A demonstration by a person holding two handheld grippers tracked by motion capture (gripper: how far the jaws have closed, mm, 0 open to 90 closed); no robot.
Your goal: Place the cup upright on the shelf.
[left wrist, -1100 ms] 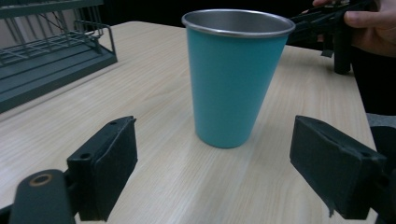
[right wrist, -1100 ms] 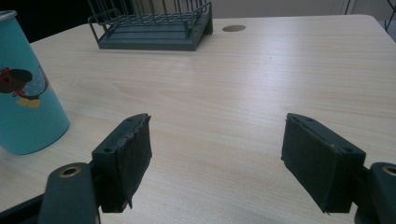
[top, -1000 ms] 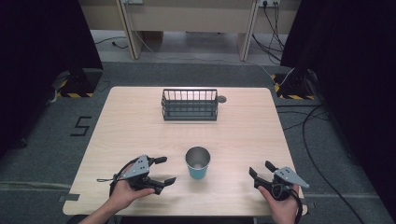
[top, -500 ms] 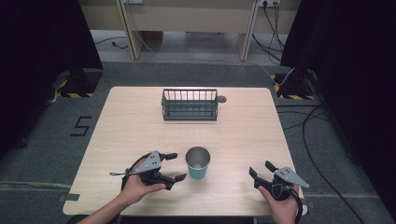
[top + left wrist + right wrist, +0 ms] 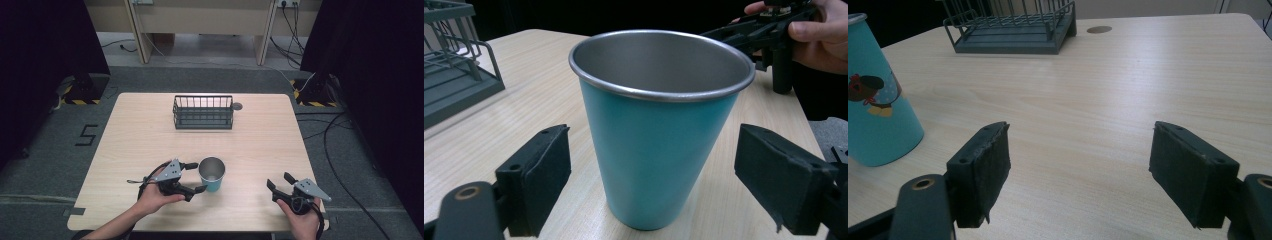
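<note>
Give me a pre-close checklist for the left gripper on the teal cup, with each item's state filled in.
1. Left gripper open wide enough for the teal cup: ok, a jaw stands on either side with gaps.
2. Cup upright on the table: ok.
3. Cup empty: ok, the steel inside shows nothing in it.
4. Pads touching the cup wall: not ok, both stand apart from it.
5. Right gripper out of the way: ok, it is open and off to the cup's side.
6. Wire basket clear of the cup: ok, it stands far across the table.

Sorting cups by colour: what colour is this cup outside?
Teal outside, bare metal inside; the cup shows best in the left gripper view.
</note>
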